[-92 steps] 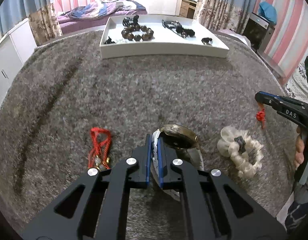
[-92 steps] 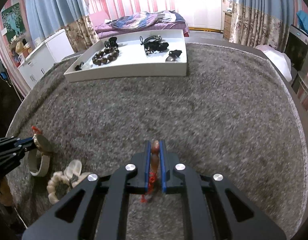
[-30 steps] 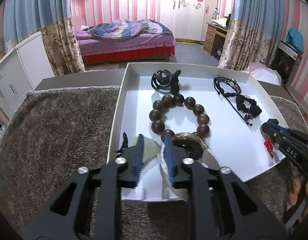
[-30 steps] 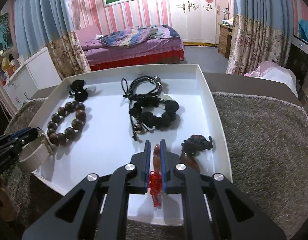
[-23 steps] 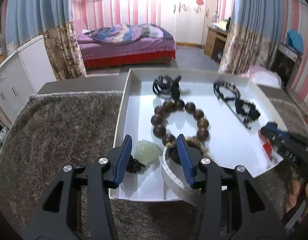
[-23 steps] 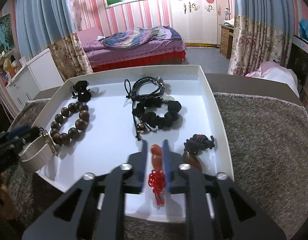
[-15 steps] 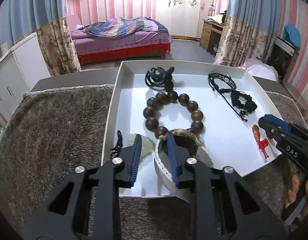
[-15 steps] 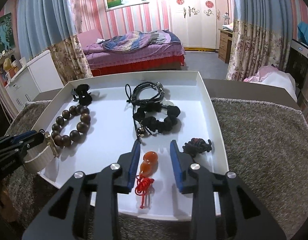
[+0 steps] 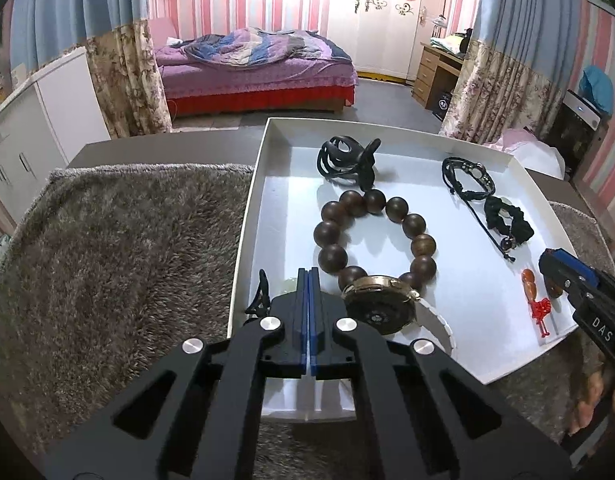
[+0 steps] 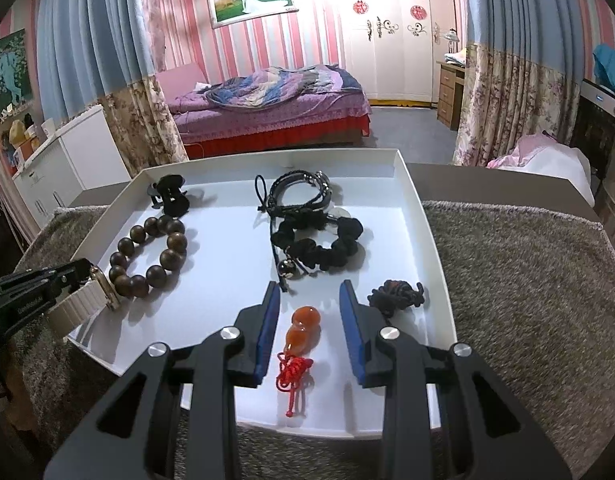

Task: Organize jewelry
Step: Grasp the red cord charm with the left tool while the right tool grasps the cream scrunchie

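A white tray on a grey rug holds the jewelry. My left gripper is shut and empty over the tray's near left corner. A watch with a white strap lies just to its right, beside a brown bead bracelet. My right gripper is open over the tray's near right part. An orange gourd charm with a red knot lies in the tray between its fingers, not touching them.
The tray also holds a black hair claw, black cord bracelets, a black scrunchie, a dark knotted piece and a pale green stone mostly hidden behind my left fingers. The grey shaggy rug surrounds the tray.
Both grippers carried their pieces from the rug to the tray. The left let go of the watch and then shut empty. The right opened and the gourd charm now lies in the tray.
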